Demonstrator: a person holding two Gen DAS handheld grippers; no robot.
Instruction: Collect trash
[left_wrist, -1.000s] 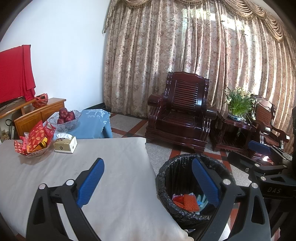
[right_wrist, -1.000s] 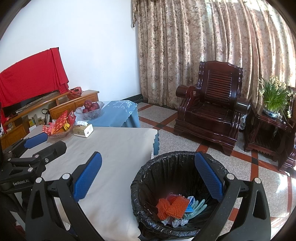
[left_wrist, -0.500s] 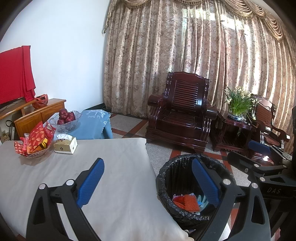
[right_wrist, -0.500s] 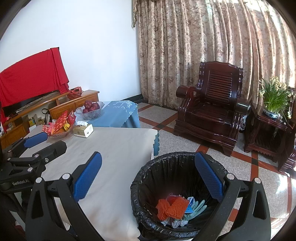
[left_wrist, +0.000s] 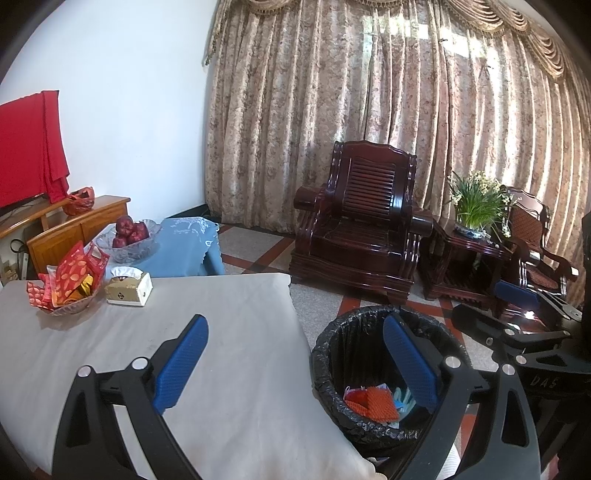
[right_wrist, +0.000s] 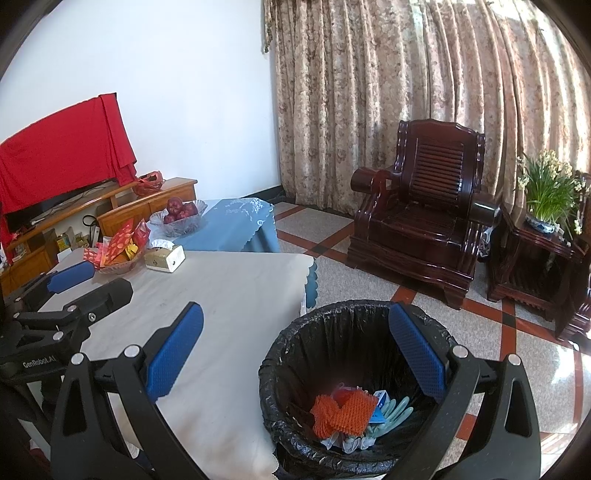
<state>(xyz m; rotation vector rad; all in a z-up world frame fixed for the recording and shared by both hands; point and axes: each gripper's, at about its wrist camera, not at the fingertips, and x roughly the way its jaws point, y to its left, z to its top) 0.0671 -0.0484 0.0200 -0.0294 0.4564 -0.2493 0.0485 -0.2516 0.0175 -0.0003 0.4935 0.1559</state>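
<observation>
A bin lined with a black bag (left_wrist: 328, 354) (right_wrist: 354, 314) stands on the floor at the table's right edge. Inside lie an orange net (right_wrist: 341, 410) (left_wrist: 373, 404), a pale green glove (right_wrist: 393, 408) and other scraps. My left gripper (left_wrist: 295, 363) is open and empty, held above the table's edge and the bin. My right gripper (right_wrist: 295, 354) is open and empty over the bin's rim. Each gripper shows in the other's view, the right one (left_wrist: 517, 295) and the left one (right_wrist: 72, 275).
The table has a beige cloth (left_wrist: 207, 332) (right_wrist: 236, 288). At its far left stand a bowl of red packets (left_wrist: 64, 291) and a tissue box (left_wrist: 129, 290). A fruit bowl (left_wrist: 129, 236) sits on a blue-covered table. A dark wooden armchair (left_wrist: 362, 236) and a plant stand (left_wrist: 472, 229) are beyond.
</observation>
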